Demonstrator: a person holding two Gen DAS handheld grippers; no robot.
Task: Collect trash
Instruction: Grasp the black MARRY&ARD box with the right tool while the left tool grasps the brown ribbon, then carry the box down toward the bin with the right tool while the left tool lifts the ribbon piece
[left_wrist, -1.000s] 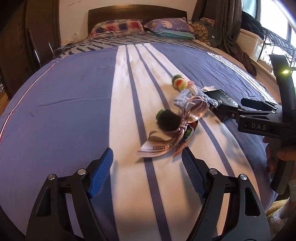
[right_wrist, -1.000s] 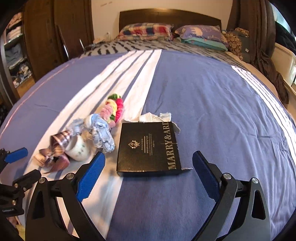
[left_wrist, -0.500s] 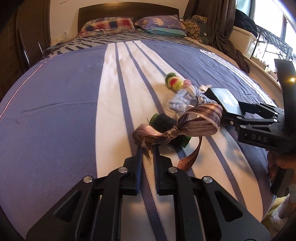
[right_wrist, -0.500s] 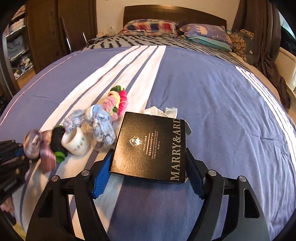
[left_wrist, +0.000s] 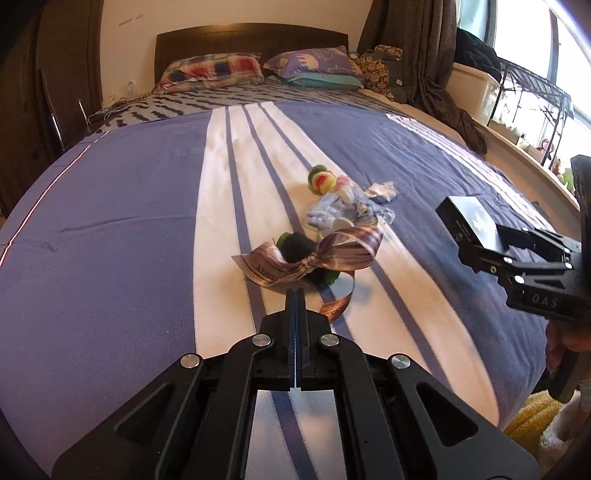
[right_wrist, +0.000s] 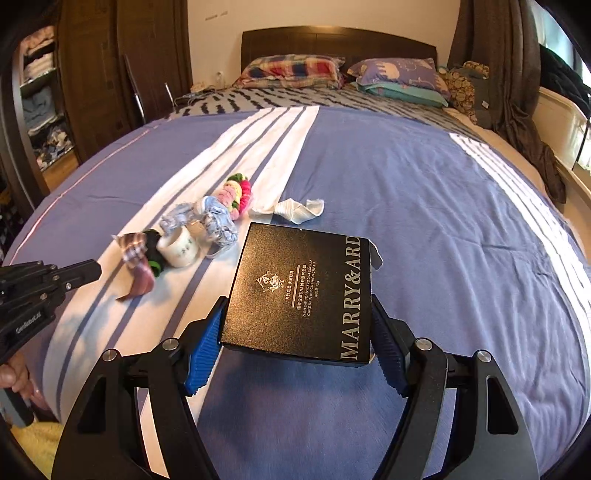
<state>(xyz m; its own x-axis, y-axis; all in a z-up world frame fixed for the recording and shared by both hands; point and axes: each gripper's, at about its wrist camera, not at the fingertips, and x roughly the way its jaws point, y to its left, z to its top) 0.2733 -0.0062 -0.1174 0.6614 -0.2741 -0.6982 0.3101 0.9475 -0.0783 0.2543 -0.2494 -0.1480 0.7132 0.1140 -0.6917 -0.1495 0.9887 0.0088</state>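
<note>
left gripper (left_wrist: 296, 295) fingers pressed together, pinching the ribbon (left_wrist: 314, 258) at its tips. right gripper (right_wrist: 295, 325) fingers clamp the black box (right_wrist: 299, 291) between them, lifted off the bed (right_wrist: 443, 221).

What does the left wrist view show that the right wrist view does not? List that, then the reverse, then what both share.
Only the left wrist view: the ribbon's knot and printed tail, and the window rack. Only the right wrist view: the white cup, the MARRY&ARD lettering on the black box and the wardrobe shelves. Both: the left gripper shut on the ribbon, the right gripper gripping the box, the bed.
</note>
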